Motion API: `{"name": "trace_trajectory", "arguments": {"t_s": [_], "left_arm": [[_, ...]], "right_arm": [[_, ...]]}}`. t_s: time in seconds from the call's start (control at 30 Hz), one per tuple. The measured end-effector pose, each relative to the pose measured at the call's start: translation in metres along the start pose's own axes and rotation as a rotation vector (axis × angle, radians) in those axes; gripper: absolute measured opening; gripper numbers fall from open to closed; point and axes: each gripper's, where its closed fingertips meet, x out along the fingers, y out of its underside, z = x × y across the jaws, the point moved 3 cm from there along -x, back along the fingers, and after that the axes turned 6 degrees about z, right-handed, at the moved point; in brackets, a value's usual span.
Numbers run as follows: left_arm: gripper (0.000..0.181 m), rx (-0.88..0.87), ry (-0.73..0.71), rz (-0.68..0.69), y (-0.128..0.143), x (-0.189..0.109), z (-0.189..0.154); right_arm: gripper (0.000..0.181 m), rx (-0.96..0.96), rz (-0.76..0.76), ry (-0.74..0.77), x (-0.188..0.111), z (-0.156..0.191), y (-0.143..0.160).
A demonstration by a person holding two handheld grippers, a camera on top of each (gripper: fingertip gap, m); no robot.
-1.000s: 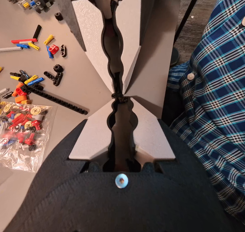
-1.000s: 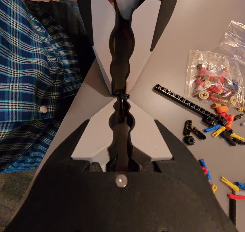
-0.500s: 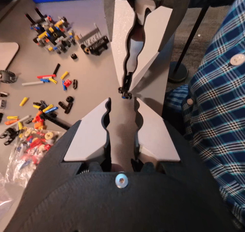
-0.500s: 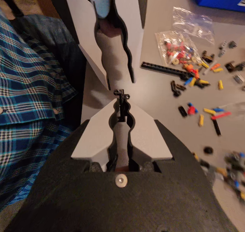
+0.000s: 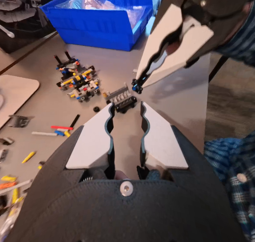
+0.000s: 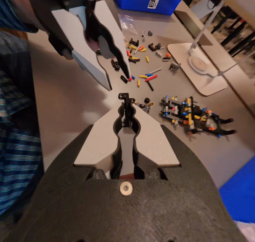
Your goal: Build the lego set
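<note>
My right gripper (image 6: 127, 105) is shut on a small black lego connector piece (image 6: 126, 97) that sticks out past its tips. In the left wrist view the same gripper (image 5: 138, 83) comes in from the upper right, and the piece (image 5: 136, 86) shows a blue pin. My left gripper (image 5: 127, 105) is open and empty, held above the table; it also shows in the right wrist view (image 6: 119, 82). A partly built multicolour lego chassis (image 5: 78, 82) (image 6: 193, 116) lies on the grey table. A small grey and black subassembly (image 5: 121, 97) (image 6: 146, 105) lies just beyond my left fingertips.
Loose lego pins and axles (image 6: 144, 76) (image 5: 60, 130) are scattered on the table. A blue bin (image 5: 96, 21) with plastic bags stands at the back. A white stand base (image 6: 196, 69) lies past the chassis. A person's plaid sleeve (image 5: 234, 166) is at the right.
The two grippers were tip to tip on the black piece. My left gripper has opened and let go, the grippers have drawn apart, and the right one keeps the piece.
</note>
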Motion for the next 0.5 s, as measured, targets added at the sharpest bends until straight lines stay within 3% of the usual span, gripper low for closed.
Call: {"name": "trace_trajectory", "arguments": {"t_s": [0.03,0.3,0.5], "left_arm": [[0.032,-0.037,0.023,-0.015,-0.004,0.004,-0.001],[0.016,-0.366,0.317,-0.142,-0.019,0.012,-0.018],[0.008,-0.454,0.355,-0.165,-0.01,0.002,-0.034]], "right_arm": [[0.004,-0.035,-0.001,0.029,-0.001,-0.001,-0.001],[0.004,-0.135,-0.034,0.119,-0.009,0.007,-0.006],[0.005,-0.169,-0.061,0.136,-0.012,0.028,-0.006]]}}
